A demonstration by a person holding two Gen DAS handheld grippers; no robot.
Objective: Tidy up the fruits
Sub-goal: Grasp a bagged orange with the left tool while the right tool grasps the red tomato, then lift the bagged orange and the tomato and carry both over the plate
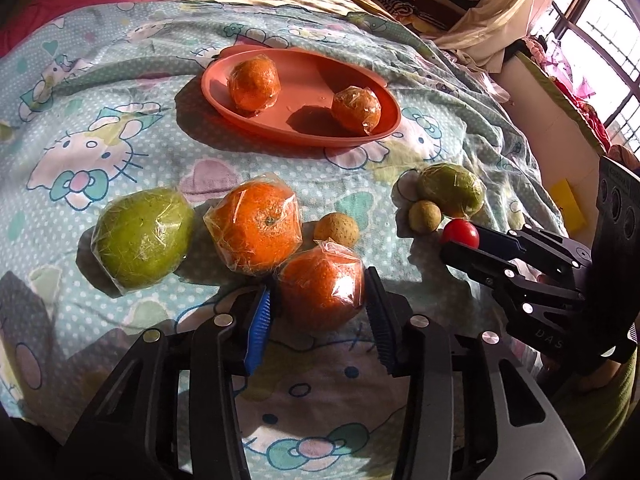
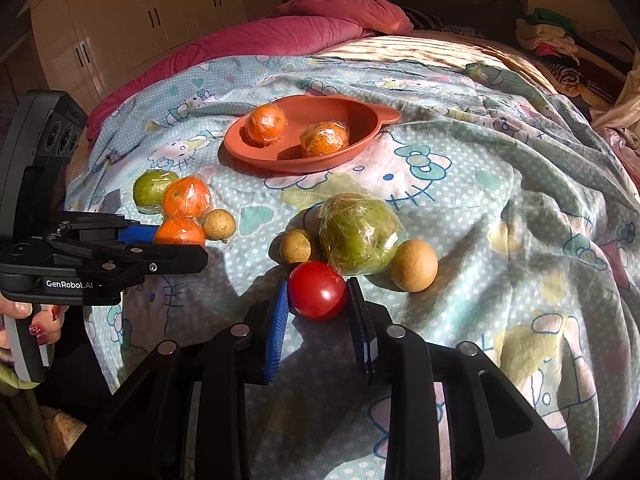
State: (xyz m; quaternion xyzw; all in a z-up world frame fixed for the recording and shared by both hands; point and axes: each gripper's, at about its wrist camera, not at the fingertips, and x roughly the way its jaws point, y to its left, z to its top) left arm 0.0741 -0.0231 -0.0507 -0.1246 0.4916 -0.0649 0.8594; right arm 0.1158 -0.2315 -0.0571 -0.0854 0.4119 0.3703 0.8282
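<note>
Fruits (image 1: 256, 232) crowd blanket's near edge; plate (image 1: 304, 136) half free.

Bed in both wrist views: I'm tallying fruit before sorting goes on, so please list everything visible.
plate: 1, terracotta, far middle of the blanket
wrapped oranges: 4, orange; two on the plate, one loose, one in the left tongs
green wrapped fruits: 2, green; one far left, one near the tomato
small round fruits: 3, tan; one by the oranges, two flanking the right green fruit
tomato: 1, red, in the right tongs
blanket: 1, pale blue cartoon print, over the bed
quilt: 1, pink, behind
wardrobe: 1, cream, background
left tongs: black, blue pads, closed on an orange
right tongs: same, closed on the tomato
hand: 1, painted nails, holding the left tongs
</note>
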